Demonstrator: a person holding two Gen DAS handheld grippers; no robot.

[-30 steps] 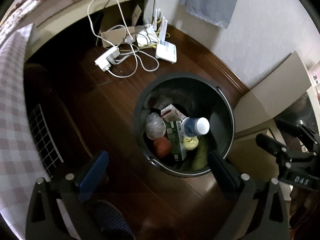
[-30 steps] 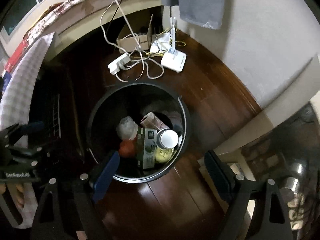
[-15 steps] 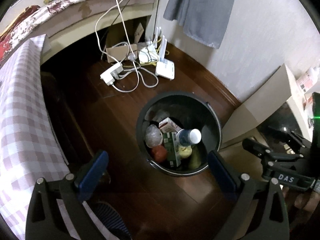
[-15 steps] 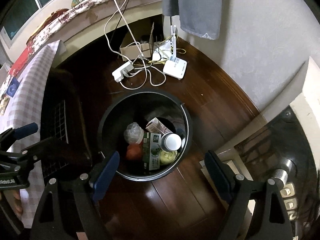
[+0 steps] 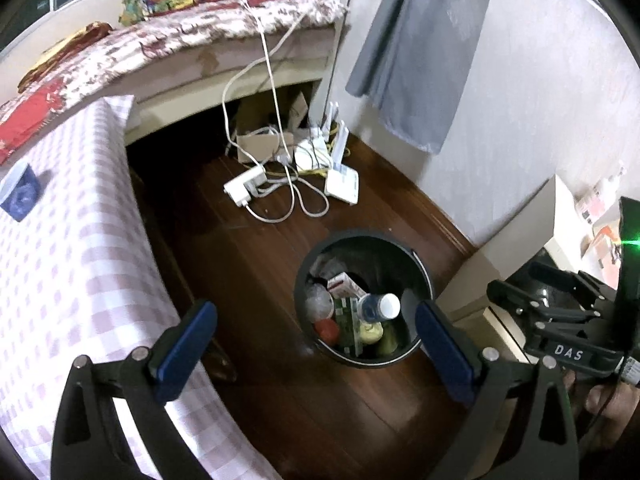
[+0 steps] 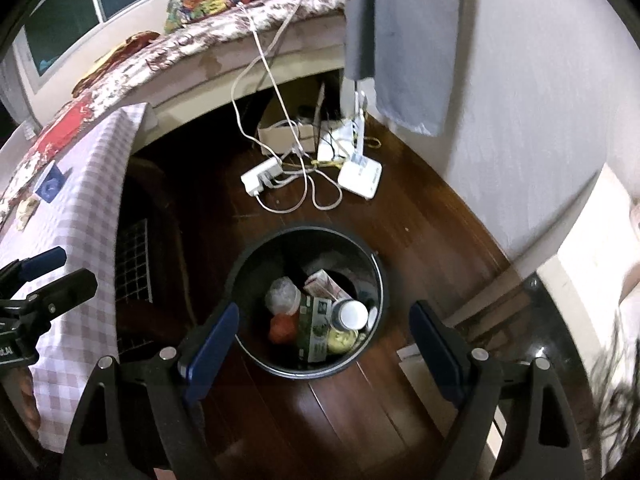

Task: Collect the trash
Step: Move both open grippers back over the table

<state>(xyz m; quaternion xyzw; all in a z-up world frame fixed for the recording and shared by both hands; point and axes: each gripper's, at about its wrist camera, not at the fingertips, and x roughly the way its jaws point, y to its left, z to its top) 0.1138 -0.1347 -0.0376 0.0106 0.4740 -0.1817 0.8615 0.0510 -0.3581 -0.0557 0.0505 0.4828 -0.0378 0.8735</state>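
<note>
A round black trash bin (image 5: 422, 276) stands on the dark wood floor; it also shows in the right wrist view (image 6: 256, 256). Inside lie a plastic bottle with a white cap (image 5: 380, 306) (image 6: 352, 315), a green carton (image 5: 348, 320) (image 6: 314, 330), a pink carton (image 6: 324, 286), a clear bag (image 6: 283, 294), a red item (image 6: 280, 329) and a yellow item (image 6: 342, 340). My left gripper (image 5: 316, 340) is open and empty, high above the bin. My right gripper (image 6: 324, 340) is open and empty, also high above it.
A table with a checked cloth (image 5: 60, 264) stands at the left. A power strip (image 5: 245, 188), white cables, a router (image 5: 342, 186) and a cardboard box (image 5: 258, 146) lie on the floor beyond the bin. A cream cabinet (image 5: 516, 236) stands at the right.
Both grippers have risen and pulled back from the bin, which now looks smaller and farther below. More of the table, bed and wall has come into view. Both stay open.
</note>
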